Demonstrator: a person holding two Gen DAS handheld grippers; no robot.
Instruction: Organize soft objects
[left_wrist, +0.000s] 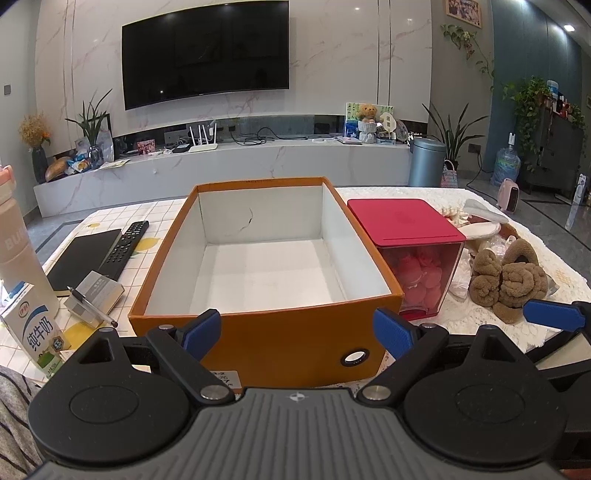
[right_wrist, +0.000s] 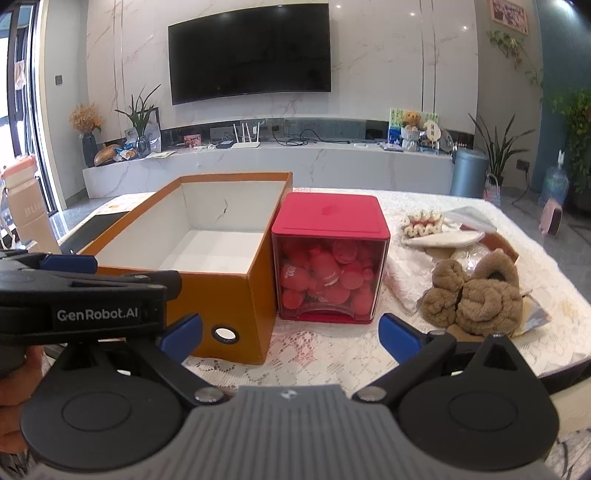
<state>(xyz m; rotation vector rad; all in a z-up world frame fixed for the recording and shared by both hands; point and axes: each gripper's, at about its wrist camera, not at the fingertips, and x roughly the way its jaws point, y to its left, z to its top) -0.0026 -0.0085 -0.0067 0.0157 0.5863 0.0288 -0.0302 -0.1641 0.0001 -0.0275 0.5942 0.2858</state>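
Both grippers are hovering at the near edge of the table, gaping wide and holding nothing: the left gripper (left_wrist: 297, 328) is facing the orange box (left_wrist: 266, 328), and the right gripper (right_wrist: 291, 332) is facing the red bin (right_wrist: 330, 258).

The box is sitting empty. The soft things are lying well to its right, past the bin: a brown plush bundle (right_wrist: 476, 295) nearest, with a white knitted piece (right_wrist: 423, 223) and pale fabric behind it.

Several risks are looming:
- The bundle is looking loosely knotted, so a shallow pinch is likely to catch one loop and leave the rest trailing over the bin's lid.
- The lace cloth (right_wrist: 314, 354) underneath is inviting a snag; a low grab could be lifting it and dragging everything on it.
- The two grippers are working close together, so crossing paths is risking a knock.
- The light box may be sliding if bumped.
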